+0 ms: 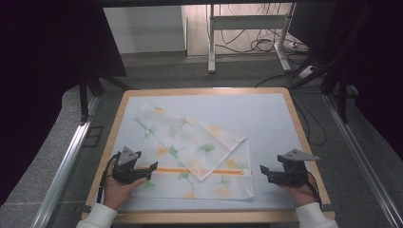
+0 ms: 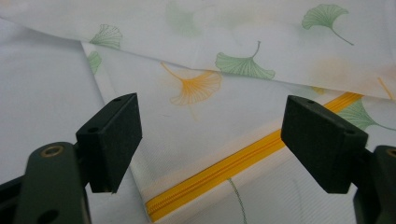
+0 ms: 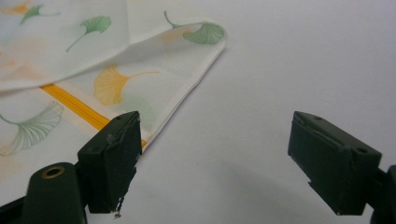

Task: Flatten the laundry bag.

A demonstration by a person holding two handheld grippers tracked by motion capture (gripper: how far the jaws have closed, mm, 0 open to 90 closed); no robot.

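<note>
One fold looks done on the leaf-printed cloth (image 1: 195, 156) — a corner flap has been brought over diagonally, its point reaching down toward the orange zipper (image 1: 195, 170) — and the rest of the folding seems still to come.

At the left, the left gripper (image 1: 148, 167) sits at the cloth's left edge, level with the zipper's end; its jaws are spread wide with nothing between the pads, the fabric and zipper (image 2: 243, 158) lying beneath them in the left gripper view.

The cloth lies in the near middle of the pale mat on the wooden table (image 1: 304, 128). Its long axis, judged by the zipper, runs left to right across the table, while the folded flap slants from far left to near right.

At the right, the right gripper (image 1: 263, 172) rests just beside the cloth's right edge (image 3: 187, 93), jaws spread and empty over bare mat.
</note>
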